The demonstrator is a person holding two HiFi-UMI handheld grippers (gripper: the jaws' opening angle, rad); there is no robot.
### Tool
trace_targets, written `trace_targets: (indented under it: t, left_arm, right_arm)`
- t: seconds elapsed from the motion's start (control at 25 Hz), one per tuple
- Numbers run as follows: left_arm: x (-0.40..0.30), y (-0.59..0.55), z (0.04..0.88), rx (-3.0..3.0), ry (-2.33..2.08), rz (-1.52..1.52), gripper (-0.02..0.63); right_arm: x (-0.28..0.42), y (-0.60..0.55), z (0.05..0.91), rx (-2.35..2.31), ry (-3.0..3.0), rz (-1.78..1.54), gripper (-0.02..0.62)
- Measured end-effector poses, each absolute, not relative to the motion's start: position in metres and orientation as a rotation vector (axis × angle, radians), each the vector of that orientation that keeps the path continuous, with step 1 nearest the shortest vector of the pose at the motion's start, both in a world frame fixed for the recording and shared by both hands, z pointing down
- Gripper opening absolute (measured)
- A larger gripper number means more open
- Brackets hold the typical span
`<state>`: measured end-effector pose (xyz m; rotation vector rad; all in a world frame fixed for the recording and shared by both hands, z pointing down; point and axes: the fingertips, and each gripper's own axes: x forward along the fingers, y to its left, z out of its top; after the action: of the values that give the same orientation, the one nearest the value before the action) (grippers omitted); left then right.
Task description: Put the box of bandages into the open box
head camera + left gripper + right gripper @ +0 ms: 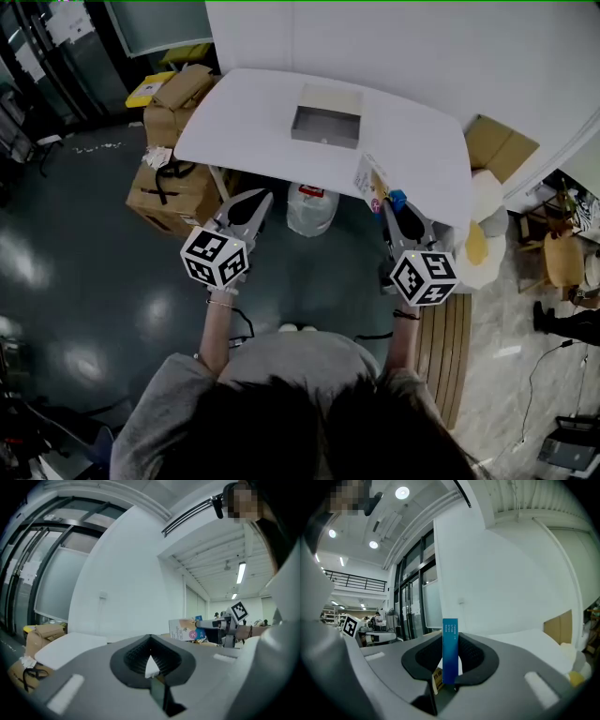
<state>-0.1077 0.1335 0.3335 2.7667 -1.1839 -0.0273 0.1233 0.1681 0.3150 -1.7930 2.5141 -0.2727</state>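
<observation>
bandage box (369, 177) held upright, grey box (326, 118) open

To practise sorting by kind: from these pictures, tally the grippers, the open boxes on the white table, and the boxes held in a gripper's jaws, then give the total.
Grippers: 2 (left gripper, right gripper)
Open box: 1
Box of bandages, held in the right jaws: 1
Total: 4
</observation>
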Motion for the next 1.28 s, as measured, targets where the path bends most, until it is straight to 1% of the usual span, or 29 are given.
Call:
trace_targets:
  t: [0.48, 0.96, 1.28]
  left_arm:
    - [-0.094, 0.136, 0.329, 2.741, -1.238, -0.027, -0.005]
    - [-0.095, 0.126, 0.336, 2.71, -1.265, -0.016, -0.005]
    - [-0.098, 0.085, 0.343, 2.711, -1.224, -0.01, -0.005]
  right_arm:
    - [0.144, 0.161, 0.312, -1.737, 2.546, -0.291, 0.097]
    - [0.135, 0.143, 0.311, -1.67, 2.554, -0.322, 0.098]
    - [0.128, 0.106, 0.319, -1.692, 2.553, -0.337, 0.098]
